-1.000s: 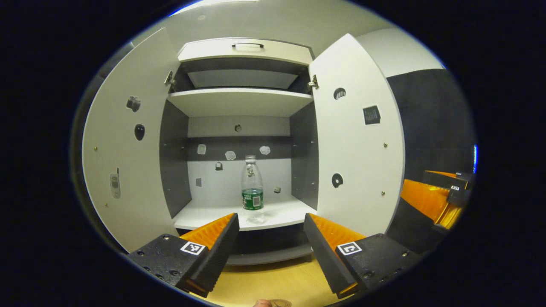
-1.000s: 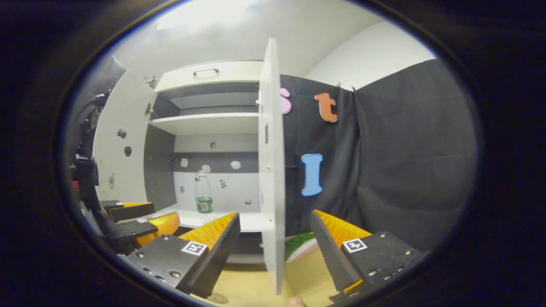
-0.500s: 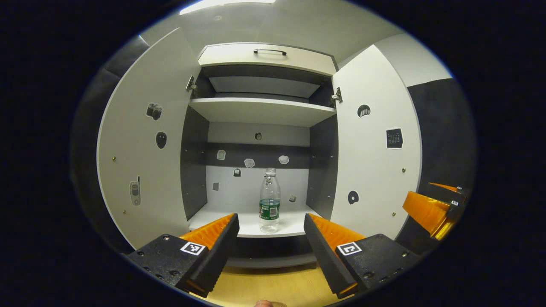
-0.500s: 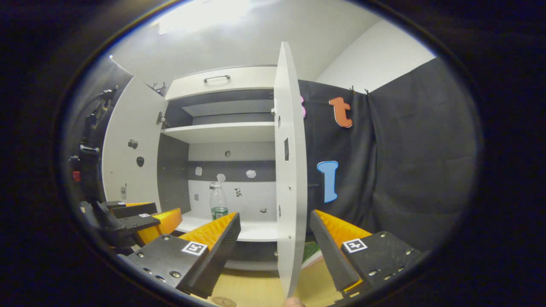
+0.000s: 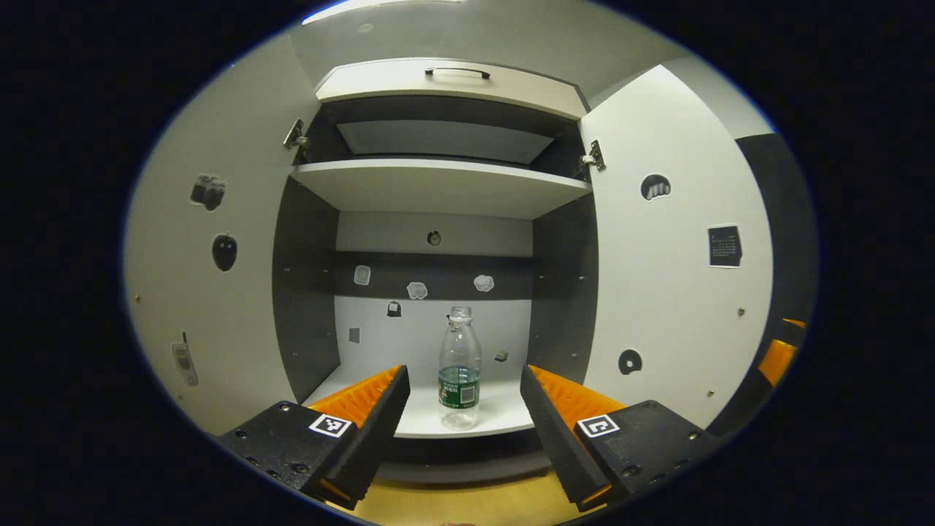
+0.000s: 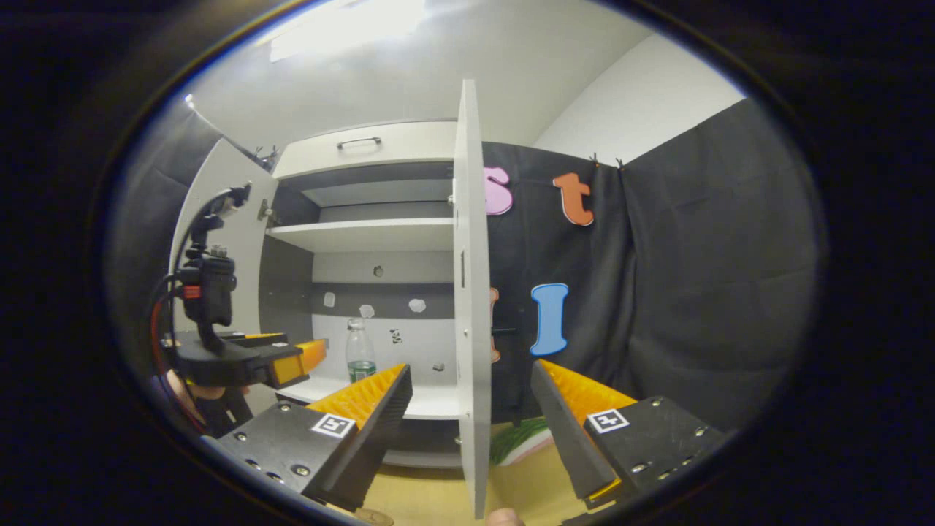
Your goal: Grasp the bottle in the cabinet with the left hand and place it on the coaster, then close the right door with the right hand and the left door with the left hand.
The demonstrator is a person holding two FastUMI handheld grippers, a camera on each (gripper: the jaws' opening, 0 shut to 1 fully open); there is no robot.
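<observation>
**Left gripper closing in on the bottle**

Since a second ago the left gripper (image 5: pixel 464 398) has advanced: the cabinet's left door (image 5: pixel 212 292) and right door (image 5: pixel 672 292) spread wider in frame, and the water bottle (image 5: pixel 459 376) now stands lower centre between its wide-open, empty fingers, upright on the lower shelf (image 5: pixel 482 416). Likely the grasp comes next. The right gripper view adds the right gripper (image 6: pixel 471 409), open and empty, astride the right door's edge (image 6: pixel 471 292), with something green at lower centre
</observation>
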